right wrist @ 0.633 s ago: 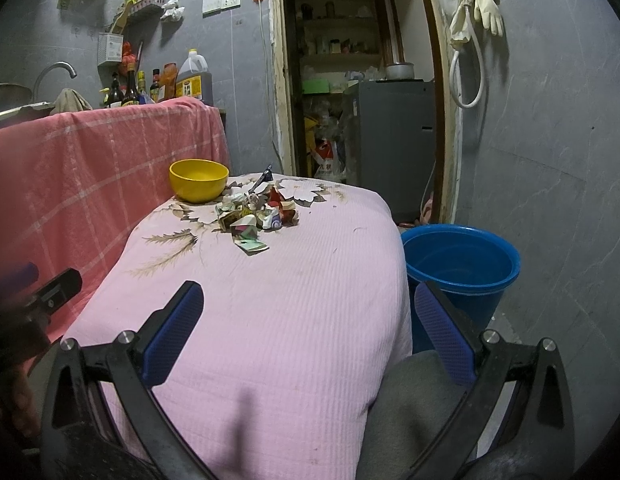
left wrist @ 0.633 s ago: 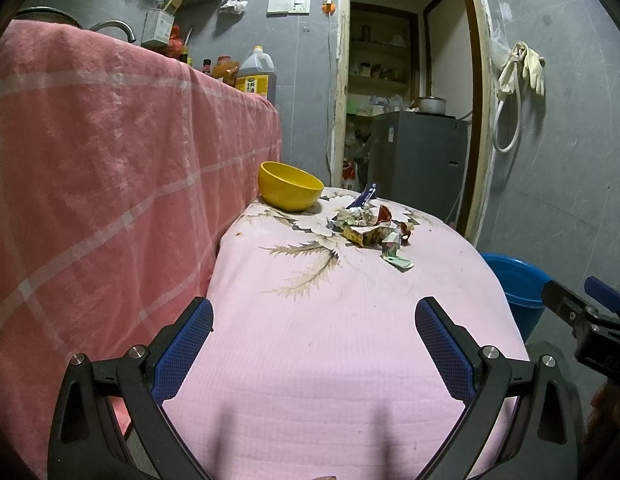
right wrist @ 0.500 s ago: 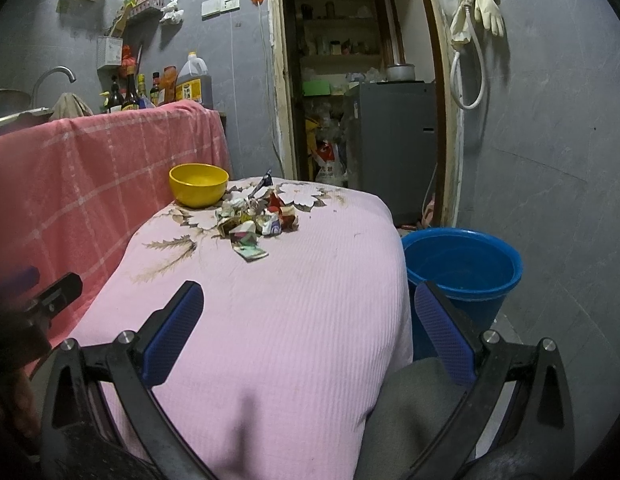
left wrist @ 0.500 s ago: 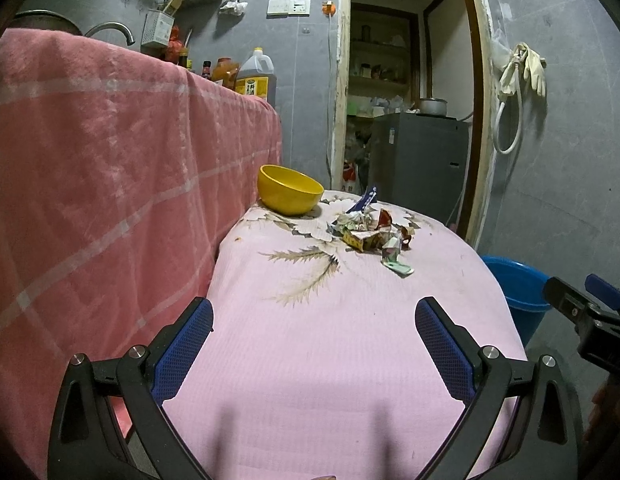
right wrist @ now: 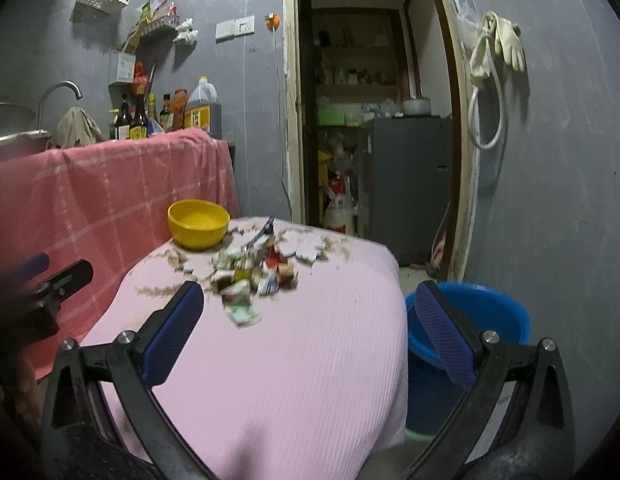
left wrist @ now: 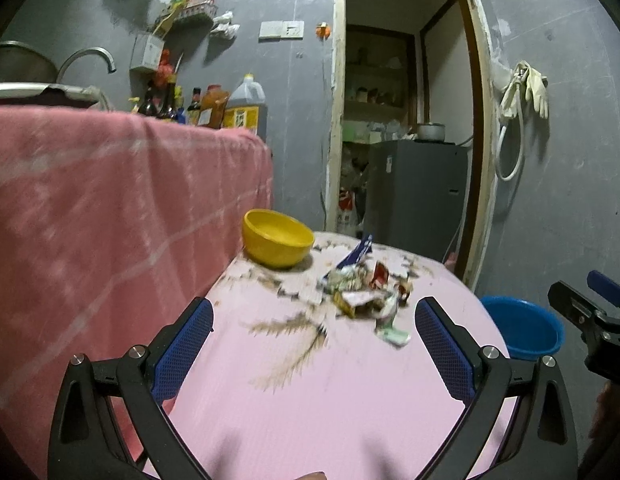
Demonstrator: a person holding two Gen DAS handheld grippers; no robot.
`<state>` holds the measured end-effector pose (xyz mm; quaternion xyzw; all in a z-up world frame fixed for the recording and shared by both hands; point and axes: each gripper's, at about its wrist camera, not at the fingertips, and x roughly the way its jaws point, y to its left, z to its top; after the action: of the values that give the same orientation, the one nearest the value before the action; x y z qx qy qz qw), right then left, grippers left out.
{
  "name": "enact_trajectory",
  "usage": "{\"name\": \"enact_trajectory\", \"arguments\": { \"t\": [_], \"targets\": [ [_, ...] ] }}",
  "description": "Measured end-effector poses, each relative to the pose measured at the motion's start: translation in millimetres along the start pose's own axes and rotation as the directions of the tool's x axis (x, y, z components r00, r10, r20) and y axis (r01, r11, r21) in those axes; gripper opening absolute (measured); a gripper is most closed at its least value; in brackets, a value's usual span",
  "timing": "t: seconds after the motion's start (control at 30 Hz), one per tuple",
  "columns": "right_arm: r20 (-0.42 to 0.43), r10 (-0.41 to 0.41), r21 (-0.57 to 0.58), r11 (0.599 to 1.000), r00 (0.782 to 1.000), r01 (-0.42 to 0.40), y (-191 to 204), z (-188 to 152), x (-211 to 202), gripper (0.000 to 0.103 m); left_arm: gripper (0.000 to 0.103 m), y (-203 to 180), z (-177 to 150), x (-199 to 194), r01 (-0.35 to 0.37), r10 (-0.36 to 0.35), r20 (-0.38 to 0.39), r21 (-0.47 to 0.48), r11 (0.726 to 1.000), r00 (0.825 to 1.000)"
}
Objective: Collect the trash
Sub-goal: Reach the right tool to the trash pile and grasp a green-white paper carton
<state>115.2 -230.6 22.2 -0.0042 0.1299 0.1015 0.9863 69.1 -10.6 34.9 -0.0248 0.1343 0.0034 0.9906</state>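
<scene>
Both claws hung wide apart and empty above the near end of the worktop. My left claw (left wrist: 314, 344) hovered over the pink cloth (left wrist: 310, 408), its blue pads (left wrist: 182, 348) well short of anything. At far left a red checked cloth (left wrist: 110, 220) draped a higher counter, with bottles (left wrist: 206, 110) and a big oil jug (left wrist: 246, 108) standing along its far edge by the grey wall. Just right of that drape, at the far left corner of the worktop, sat a yellow bowl (left wrist: 277, 238), upright. Right of the bowl and a little nearer lay the trash pile (left wrist: 366, 292), crumpled wrappers heaped on the flower print, one flat scrap (left wrist: 394, 334) trailing off its near side; the blur hid what each piece was. My right claw (right wrist: 308, 314) was likewise spread wide, holding nothing, with the pile (right wrist: 250, 280) just beyond its left pad (right wrist: 172, 332). Farther right, on the floor beside the worktop, stood a blue bucket (right wrist: 498, 320), partly behind my right pad. Behind it an open doorway (right wrist: 374, 120) showed a grey fridge (right wrist: 410, 184), and pale rubber gloves (right wrist: 506, 46) hung on the right wall.
</scene>
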Motion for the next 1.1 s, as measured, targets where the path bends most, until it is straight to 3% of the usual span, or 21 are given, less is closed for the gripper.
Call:
{"name": "enact_trajectory", "arguments": {
  "t": [0.37, 0.6, 0.77, 0.87, 0.97, 1.1],
  "targets": [
    [0.05, 0.009, -0.024, 1.0, 0.999, -0.008, 1.4, 24.1, 46.5, 0.103, 0.099, 8.2, 26.4, 47.7, -0.037, 0.037, -0.003, 0.01, 0.999, 0.999],
    [-0.028, 0.047, -0.04, 0.998, 0.999, -0.048, 11.6, 17.7, 90.0, 0.103, 0.099, 26.8, 18.7, 80.2, -0.065, 0.066, -0.063, 0.011, 0.998, 0.996],
    [-0.145, 0.088, -0.063, 0.993, 0.985, -0.098, 20.9, 5.9, 125.5, 0.103, 0.099, 35.4, 11.2, 105.8, -0.067, 0.068, -0.14, 0.017, 0.998, 0.988],
    [-0.249, 0.119, -0.084, 0.986, 0.961, -0.143, 27.7, -0.2, 148.1, 0.103, 0.099, 39.8, 8.5, 121.8, -0.082, 0.084, -0.192, 0.02, 0.996, 0.978],
    [-0.374, 0.145, -0.097, 0.976, 0.916, -0.194, 33.7, -7.3, 175.8, 0.103, 0.099, 42.2, 5.9, 137.6, -0.092, 0.098, -0.24, 0.034, 0.995, 0.966],
    [-0.476, 0.187, -0.074, 0.965, 0.859, -0.251, 36.9, -16.1, 197.9, 0.103, 0.099, 45.2, 0.2, 157.4, -0.078, 0.085, -0.332, 0.033, 0.996, 0.94]
  ]
}}
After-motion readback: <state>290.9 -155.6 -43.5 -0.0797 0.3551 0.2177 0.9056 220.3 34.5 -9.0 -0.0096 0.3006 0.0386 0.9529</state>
